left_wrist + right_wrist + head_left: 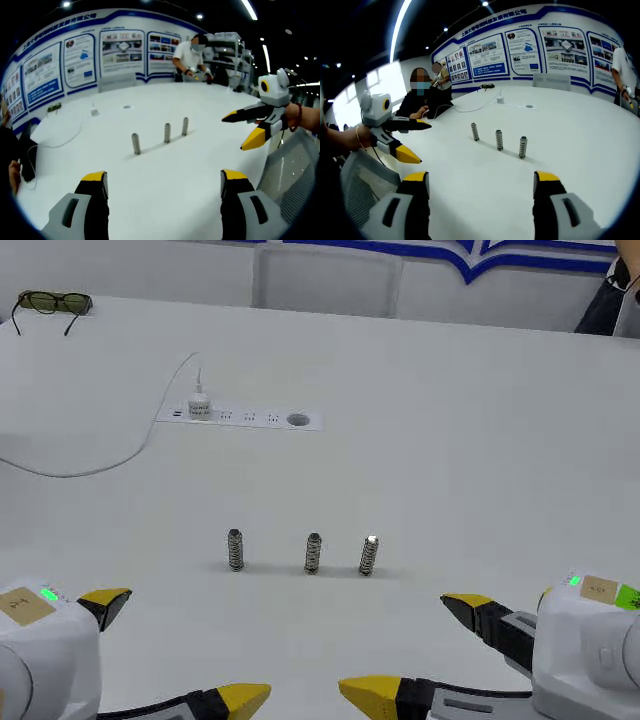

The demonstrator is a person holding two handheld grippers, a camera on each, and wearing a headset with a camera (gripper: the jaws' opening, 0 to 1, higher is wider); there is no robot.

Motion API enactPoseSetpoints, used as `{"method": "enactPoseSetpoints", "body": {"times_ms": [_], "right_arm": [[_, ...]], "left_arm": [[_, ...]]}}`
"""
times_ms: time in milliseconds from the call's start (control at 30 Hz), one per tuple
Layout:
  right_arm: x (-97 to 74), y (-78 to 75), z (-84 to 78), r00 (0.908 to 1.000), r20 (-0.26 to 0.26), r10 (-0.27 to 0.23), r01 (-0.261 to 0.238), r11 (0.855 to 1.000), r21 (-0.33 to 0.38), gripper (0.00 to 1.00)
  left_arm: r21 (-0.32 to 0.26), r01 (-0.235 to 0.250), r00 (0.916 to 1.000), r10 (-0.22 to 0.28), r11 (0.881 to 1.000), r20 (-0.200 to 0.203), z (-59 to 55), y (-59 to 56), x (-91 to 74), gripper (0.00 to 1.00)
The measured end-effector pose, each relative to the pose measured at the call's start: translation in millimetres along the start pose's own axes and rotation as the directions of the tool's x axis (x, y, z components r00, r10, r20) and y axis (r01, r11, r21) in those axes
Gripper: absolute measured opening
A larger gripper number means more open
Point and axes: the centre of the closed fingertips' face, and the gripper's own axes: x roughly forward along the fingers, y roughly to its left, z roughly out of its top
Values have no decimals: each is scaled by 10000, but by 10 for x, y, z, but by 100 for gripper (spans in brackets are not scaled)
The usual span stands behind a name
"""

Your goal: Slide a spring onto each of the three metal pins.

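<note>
White bench point(450, 440), display wall with blue boards behind it. Power strip point(245, 417) upper left of centre in the head view, one cable point(150, 435) trailing off frame-left, glasses point(55, 302) in the top-left corner.

Left gripper point(175, 648) bottom left, right gripper point(412, 646) bottom right. Both have jaws spread and nothing between them. Both are short of the work.

Three pins stand upright in a row, lower centre: frame-left pin point(235, 550), middle pin point(313, 553), frame-right pin point(369, 555). They are apart from each other. Each looks already sleeved by a spring point(313, 560), with bare metal glinting at the frame-right pin's top.

Handling, my read:
- Springs are tiny, light, thin wire, soft along the axis and liable to flick out if squeezed hard.
- Pinch lightly across the coil mid-length and keep the bore end free.
- Pins look free-standing, so tippy. Steady them low, near the base.
</note>
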Motion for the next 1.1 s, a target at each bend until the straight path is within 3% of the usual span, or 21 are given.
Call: {"method": "enactPoseSetpoints", "body": {"times_ms": [433,633,700,1100], "right_arm": [[-18,-3,-13,10000,-38,10,-10,10000,-22,88],[-23,-1,-9,10000,15,0,0,10000,5,88],[-22,-2,-11,10000,4,-16,16,10000,-6,88],[-29,-8,17,9998,153,-103,103,9999,28,90]], "left_arm": [[-54,32,10000,-32,10000,8,-7,-15,9,97],[-106,-14,9999,15,9999,117,6,-9,6,98],[-248,14,9995,-6,9997,316,37,-16,1,99],[-185,6,9998,-2,9998,219,22,-9,8,100]]}}
